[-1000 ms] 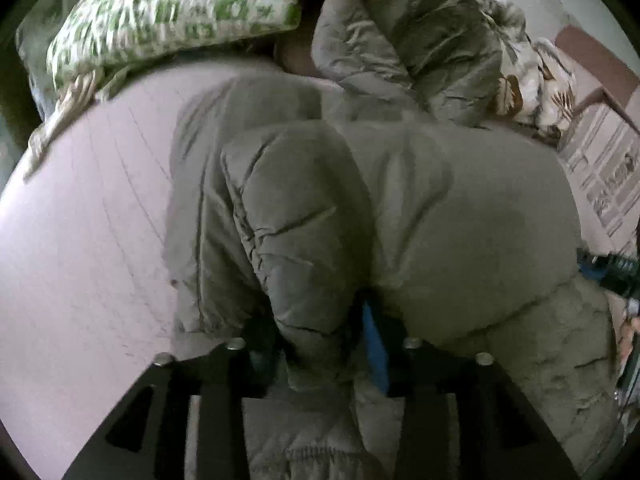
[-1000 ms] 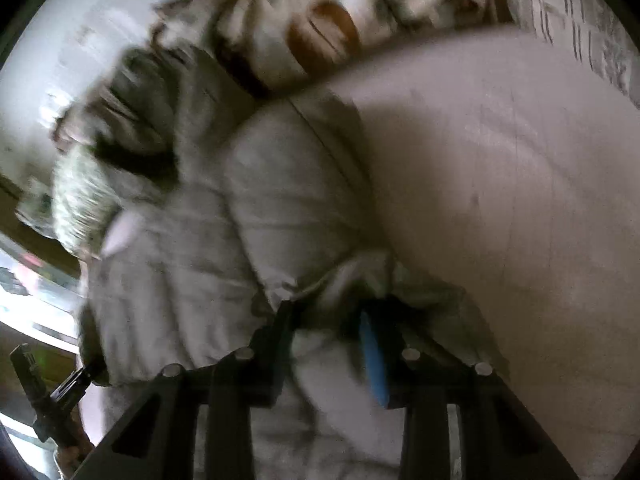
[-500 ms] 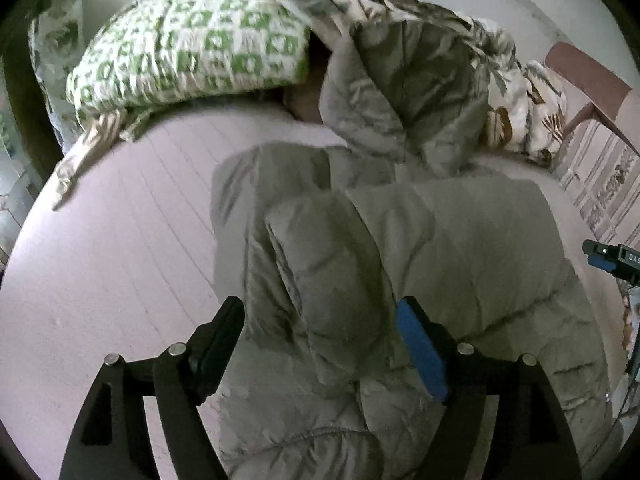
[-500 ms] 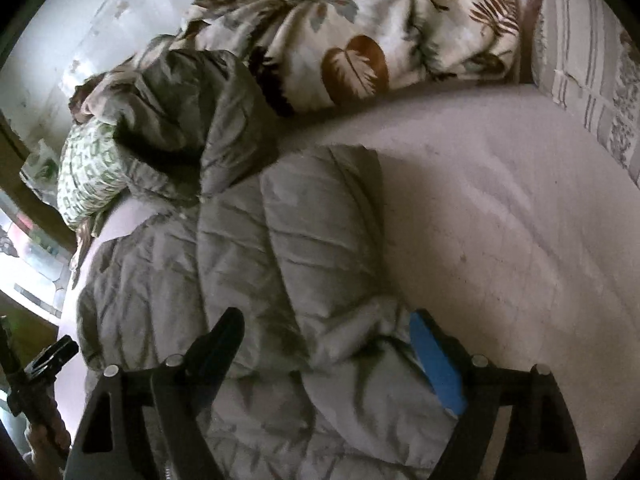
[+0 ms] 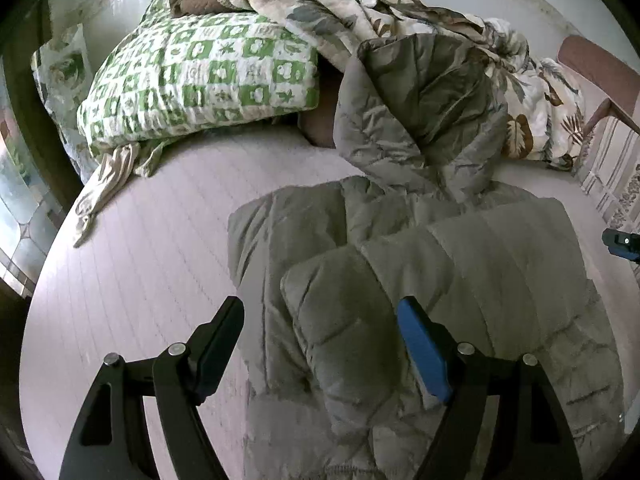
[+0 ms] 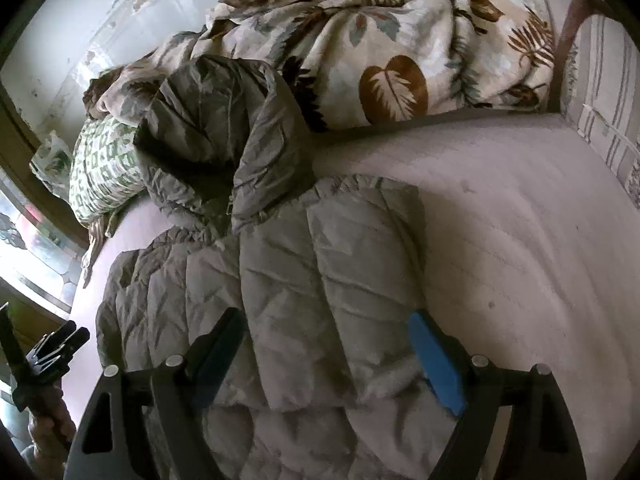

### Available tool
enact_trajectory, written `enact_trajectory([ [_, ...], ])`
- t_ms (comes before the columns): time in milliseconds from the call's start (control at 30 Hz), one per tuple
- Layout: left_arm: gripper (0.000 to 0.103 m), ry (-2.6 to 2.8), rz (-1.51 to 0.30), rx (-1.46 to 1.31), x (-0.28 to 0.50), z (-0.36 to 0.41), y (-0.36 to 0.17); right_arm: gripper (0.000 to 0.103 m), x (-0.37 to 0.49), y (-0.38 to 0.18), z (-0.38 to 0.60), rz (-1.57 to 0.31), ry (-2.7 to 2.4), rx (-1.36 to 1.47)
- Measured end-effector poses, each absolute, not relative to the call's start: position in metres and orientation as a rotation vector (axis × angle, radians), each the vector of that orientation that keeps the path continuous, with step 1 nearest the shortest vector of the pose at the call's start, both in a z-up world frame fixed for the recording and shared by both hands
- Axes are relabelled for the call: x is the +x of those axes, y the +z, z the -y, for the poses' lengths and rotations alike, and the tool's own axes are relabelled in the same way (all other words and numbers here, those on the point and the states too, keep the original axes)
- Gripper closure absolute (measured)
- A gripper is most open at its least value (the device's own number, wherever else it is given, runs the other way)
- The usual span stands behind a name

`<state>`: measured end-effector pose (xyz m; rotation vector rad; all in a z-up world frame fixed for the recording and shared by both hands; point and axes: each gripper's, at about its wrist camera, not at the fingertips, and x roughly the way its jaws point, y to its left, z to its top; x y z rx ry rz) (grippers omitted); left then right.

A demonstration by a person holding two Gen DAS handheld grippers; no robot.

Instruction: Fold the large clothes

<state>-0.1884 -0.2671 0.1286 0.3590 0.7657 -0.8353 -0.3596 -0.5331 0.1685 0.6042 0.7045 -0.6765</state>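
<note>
Both claws — left gripper (image 5: 320, 344) and right gripper (image 6: 326, 354) — are hanging wide and empty over the quilted jacket (image 5: 420, 280), which is lying sleeves-in on the bed (image 5: 140, 260), presumably freeing it for the next fold.

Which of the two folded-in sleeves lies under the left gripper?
The sleeve on the side of the puffer jacket nearer the green checked pillow; the left gripper hangs open above it.

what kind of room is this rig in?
Most likely a bedroom. A pale pink mattress carries a green-and-white checked pillow and a bunched cream leaf-print quilt along a white wall. The grey quilted puffer jacket being folded lies on the mattress.
</note>
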Motion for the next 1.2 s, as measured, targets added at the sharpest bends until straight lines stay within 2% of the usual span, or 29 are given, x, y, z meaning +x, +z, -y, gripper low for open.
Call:
enact_trajectory([
  [700, 0.023, -0.852, -0.715, 0.42, -0.145, 0.351, 0.16, 0.016, -0.279, 0.215, 0.575, -0.699, -0.585, 0.534],
  [1200, 0.022, -0.837, -0.753, 0.368, -0.073, 0.432, 0.165, 0.016, -0.214, 0.215, 0.639, -0.738, -0.594, 0.448],
])
